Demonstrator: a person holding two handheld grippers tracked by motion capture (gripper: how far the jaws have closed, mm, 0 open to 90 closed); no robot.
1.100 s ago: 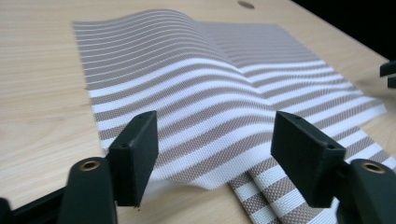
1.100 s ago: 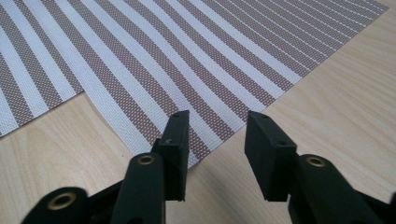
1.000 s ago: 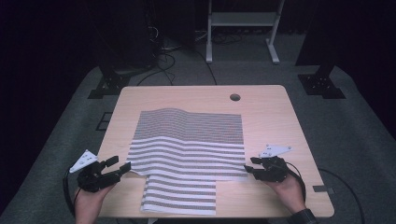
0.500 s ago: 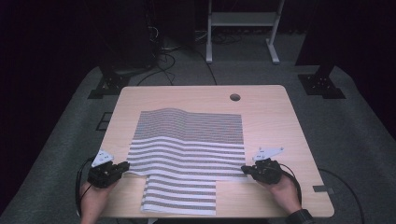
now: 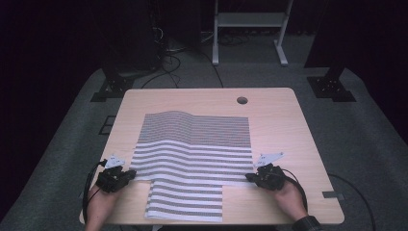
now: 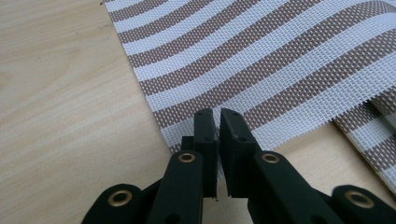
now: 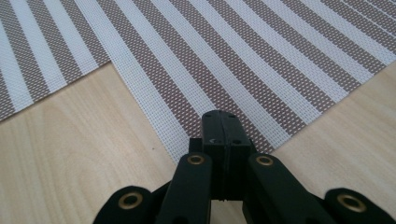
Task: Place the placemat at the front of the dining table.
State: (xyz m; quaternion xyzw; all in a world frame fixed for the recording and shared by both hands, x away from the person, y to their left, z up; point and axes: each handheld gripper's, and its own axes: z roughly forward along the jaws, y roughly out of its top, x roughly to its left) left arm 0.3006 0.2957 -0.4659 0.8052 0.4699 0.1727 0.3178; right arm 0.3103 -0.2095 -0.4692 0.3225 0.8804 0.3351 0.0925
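Note:
A brown-and-white striped woven mat (image 5: 192, 161) lies flat in the middle of the wooden table (image 5: 284, 125). My left gripper (image 5: 126, 174) is at the mat's near left corner. In the left gripper view its jaws (image 6: 215, 112) stand almost together, with the mat's edge (image 6: 196, 79) caught in the thin gap. At the near right corner is my right gripper (image 5: 250, 177). The right gripper view shows it (image 7: 223, 114) pressed fully together over that corner of the mat (image 7: 261, 60).
A finer-striped layer (image 5: 202, 125) shows behind the wide stripes, and a narrower striped piece (image 5: 185, 202) reaches the table's front edge. A round cable hole (image 5: 242, 100) sits at the back. Bare wood lies on either side of the mats. Stands and cables are on the floor beyond.
Both grippers have gone from open to shut at the mat's near corners. The left hand has moved in toward the mat and lower. The right hand has stayed where it was.

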